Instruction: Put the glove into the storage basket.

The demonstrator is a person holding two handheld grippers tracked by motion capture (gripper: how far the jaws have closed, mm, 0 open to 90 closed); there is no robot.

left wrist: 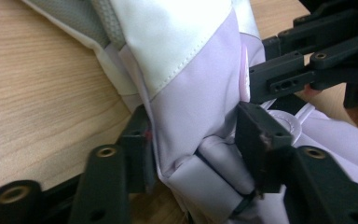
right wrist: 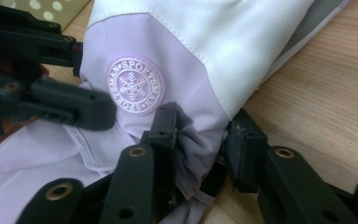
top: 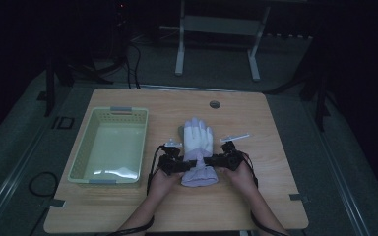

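Black fingers (left wrist: 254, 154) of the left gripper (left wrist: 191, 154) are closing on a fold of lilac fabric at the cuff side of the glove (left wrist: 191, 84), the cloth bunching between them. In the right gripper view, the right gripper (right wrist: 200, 149) is doing the same on the opposite edge of the cuff, its fingers (right wrist: 165, 135) pressing a gathered pleat of the same lilac material just below a round snowflake badge (right wrist: 135, 85). Each gripper is appearing in the other's view, touching the glove from the far side. From the high view, the two grippers are sitting at either side of the glove's wrist, with the person's hands (top: 163, 183) coming in behind them. Its white upper part and spread digits are pointing away from the person, and it is lying flat near the middle of the wooden surface (top: 275, 137). A pale green perforated basket (top: 86, 147) is standing well to the left on the same surface, apart from the glove.
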